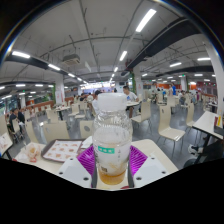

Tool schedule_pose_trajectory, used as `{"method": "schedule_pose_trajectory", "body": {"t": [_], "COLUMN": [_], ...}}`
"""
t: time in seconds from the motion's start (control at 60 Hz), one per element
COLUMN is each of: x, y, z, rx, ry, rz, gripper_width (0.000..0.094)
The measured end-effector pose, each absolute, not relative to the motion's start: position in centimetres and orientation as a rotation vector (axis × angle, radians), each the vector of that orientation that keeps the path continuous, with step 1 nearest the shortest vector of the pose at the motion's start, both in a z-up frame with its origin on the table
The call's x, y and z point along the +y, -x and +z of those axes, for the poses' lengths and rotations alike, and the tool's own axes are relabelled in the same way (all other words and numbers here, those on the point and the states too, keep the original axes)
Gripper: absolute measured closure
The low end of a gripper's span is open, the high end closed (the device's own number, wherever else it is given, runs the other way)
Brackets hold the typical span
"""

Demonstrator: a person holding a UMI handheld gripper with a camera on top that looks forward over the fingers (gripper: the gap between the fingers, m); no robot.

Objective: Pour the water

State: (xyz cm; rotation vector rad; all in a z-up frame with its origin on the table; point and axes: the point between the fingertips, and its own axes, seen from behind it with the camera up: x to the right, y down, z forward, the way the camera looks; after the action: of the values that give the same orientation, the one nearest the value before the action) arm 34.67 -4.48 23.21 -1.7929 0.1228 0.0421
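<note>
A clear plastic bottle (111,140) with a white cap and a little amber liquid at its bottom stands upright between my fingers. My gripper (112,160) is shut on the bottle, with the purple pads (87,158) pressed against its lower sides. The bottle is lifted above a white table (150,150). Its base is hidden below the pads.
A tray (62,150) with small items lies on the table to the left of the fingers. Beyond are rows of canteen tables and pale chairs (172,127), with several people seated at the far left (14,122). Ceiling lights run overhead.
</note>
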Motion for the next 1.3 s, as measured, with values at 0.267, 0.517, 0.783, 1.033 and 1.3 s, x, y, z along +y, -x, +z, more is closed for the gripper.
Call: {"method": "schedule_pose_trajectory", "body": {"t": [0.267,0.517,0.783,1.033,1.3], "x": [-2.9,-4.4,-4.2,-10.6,-18.3], "y": [-38.4,-39.4,-39.2,-38.6,-36.5], "z": [11.6,6.4,6.0,6.4,11.9], "rx": [0.031,0.063,0.069,0.153,0.154], "ry": [1.932,1.972,1.970,2.190,2.284], "rz": [-0.058,-0.040,-0.035,0.029,0.014], "gripper_width": [0.0525,0.0511,0.0380,0.0091,0.0089]}}
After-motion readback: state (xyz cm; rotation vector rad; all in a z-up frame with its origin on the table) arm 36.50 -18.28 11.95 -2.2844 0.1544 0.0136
